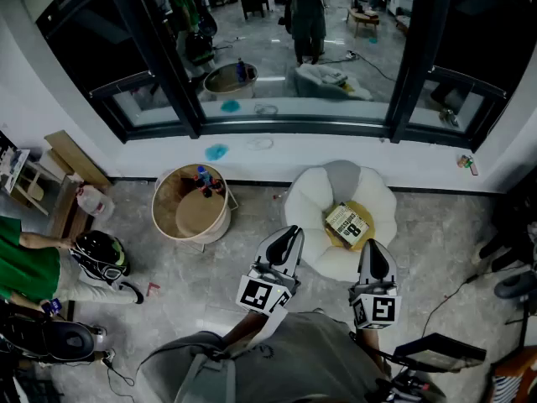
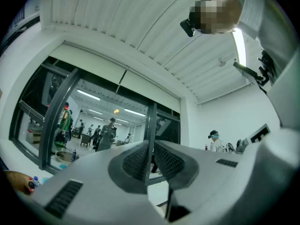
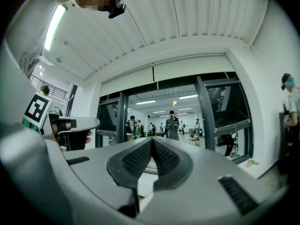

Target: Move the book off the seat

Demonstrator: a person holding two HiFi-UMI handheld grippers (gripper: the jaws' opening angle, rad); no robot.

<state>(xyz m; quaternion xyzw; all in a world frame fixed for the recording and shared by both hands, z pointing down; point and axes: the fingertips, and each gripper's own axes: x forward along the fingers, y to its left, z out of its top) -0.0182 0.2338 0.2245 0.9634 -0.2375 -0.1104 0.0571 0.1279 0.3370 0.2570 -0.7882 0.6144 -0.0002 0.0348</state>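
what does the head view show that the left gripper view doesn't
Only the head view: the book lying on the white seat, and the grey floor around it. Only the left gripper view: the slatted ceiling, a person in a cap off to the right, and the jaws seen close up, shut together with nothing between them. Both: the left gripper and the big dark-framed window.

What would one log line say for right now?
book: lying on seat | left gripper: shut, empty | right gripper: shut, empty | step: book not yet grasped
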